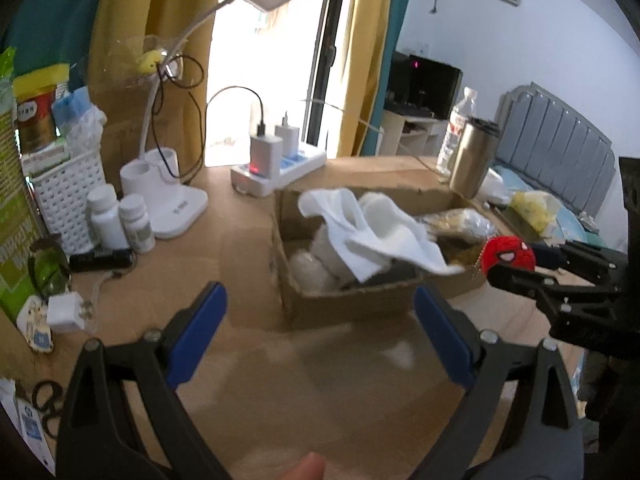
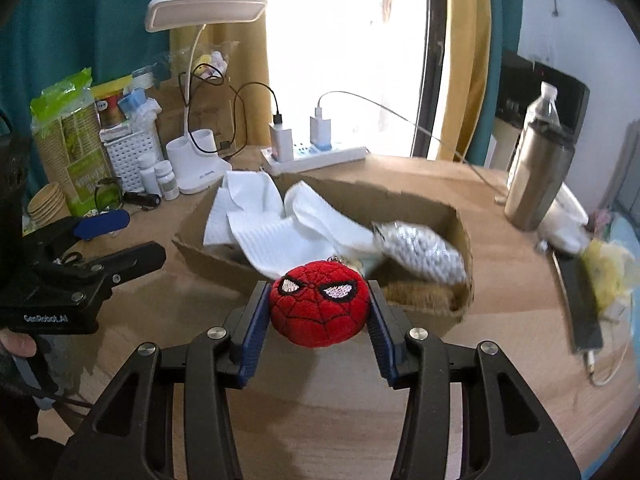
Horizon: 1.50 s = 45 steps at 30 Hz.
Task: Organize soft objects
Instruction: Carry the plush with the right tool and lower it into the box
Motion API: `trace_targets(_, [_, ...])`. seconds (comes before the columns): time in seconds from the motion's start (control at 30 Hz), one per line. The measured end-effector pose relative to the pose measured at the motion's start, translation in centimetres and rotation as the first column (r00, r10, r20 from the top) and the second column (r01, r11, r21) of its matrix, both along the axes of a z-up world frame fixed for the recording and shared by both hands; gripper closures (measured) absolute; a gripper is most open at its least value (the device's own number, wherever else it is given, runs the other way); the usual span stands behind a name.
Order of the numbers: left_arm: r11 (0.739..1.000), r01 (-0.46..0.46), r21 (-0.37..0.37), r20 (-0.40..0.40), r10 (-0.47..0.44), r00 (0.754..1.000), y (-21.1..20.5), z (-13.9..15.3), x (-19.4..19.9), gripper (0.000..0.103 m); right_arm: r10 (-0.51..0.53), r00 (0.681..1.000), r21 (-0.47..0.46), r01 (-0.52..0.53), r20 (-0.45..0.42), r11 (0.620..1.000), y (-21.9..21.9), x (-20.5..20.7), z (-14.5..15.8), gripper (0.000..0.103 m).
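My right gripper (image 2: pixel 319 300) is shut on a red Spider-Man plush ball (image 2: pixel 319 307), held above the table just in front of the cardboard box (image 2: pixel 460 240). The box holds a white towel (image 2: pixel 256 232) and a grey-white speckled soft item (image 2: pixel 420 248). In the left wrist view the box (image 1: pixel 352 308) lies ahead with the white towel (image 1: pixel 372 228) draped in it. The right gripper (image 1: pixel 516 268) with the plush (image 1: pixel 510 256) is at the box's right end. My left gripper (image 1: pixel 320 320) is open and empty, near the box's front wall.
A white desk lamp (image 2: pixel 196 168), power strip with chargers (image 2: pixel 312 156), white basket (image 2: pixel 128 156), pill bottles (image 2: pixel 160 178) and snack packs stand at the back left. A steel flask (image 2: pixel 536 176) and water bottle (image 2: pixel 540 108) stand at the right. A phone (image 2: pixel 576 296) lies at the far right.
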<state>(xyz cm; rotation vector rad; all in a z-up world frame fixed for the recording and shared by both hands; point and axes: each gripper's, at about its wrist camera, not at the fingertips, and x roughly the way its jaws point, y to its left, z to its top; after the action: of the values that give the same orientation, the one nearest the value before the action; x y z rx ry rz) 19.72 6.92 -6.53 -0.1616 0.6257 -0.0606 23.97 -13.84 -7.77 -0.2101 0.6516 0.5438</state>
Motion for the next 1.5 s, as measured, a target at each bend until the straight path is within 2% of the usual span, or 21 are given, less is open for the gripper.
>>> trace_targets(0.27, [0.999,0.051,-0.012,0.023,-0.051,0.998,0.9,0.8,1.9,0.007,-0.015,1.0,-0.034,0.016,0.013,0.999,2.0,1.2,0.9,0.054])
trace_targets(0.37, [0.998,0.052,-0.029,0.05,-0.05,0.998,1.6,1.6,2.2,0.007,-0.04,0.999,-0.026,0.04,0.007,0.999,2.4,1.8,1.1,0.054])
trace_targets(0.47, [0.998,0.05,-0.029,0.041,-0.048,0.998,2.3,1.9,2.9,0.007,-0.079,0.997,-0.009,0.079,-0.007,0.997,2.4,2.4,1.0,0.054])
trace_targets(0.67, [0.999,0.034,0.011,-0.01,-0.034,0.999,1.9,0.6,5.0,0.007,-0.162,0.986,0.006,0.162,-0.046,0.987,2.3,4.4,0.4,0.054])
trace_targets(0.8, [0.999,0.046,-0.003,-0.03,-0.046,0.998,1.8,-0.3,5.4,0.007,-0.197,0.978,-0.001,0.197,-0.073,0.98,2.5,5.6,-0.6,0.054])
trace_targets(1.1, [0.999,0.031,-0.042,-0.02,-0.032,0.999,2.7,-0.6,5.6,0.007,-0.213,0.972,-0.127,0.2,-0.1,0.971,4.1,6.9,-3.0,0.054])
trace_targets(1.33, [0.997,0.07,-0.042,-0.063,-0.073,0.995,1.8,-1.9,6.2,0.007,-0.234,0.963,-0.133,0.217,-0.135,0.967,3.9,7.7,-4.0,0.054])
trace_targets(1.5, [0.996,0.059,-0.062,-0.05,-0.062,0.997,2.2,-1.7,6.0,0.007,-0.244,0.956,-0.115,0.227,-0.161,0.967,3.6,8.3,-4.3,0.054])
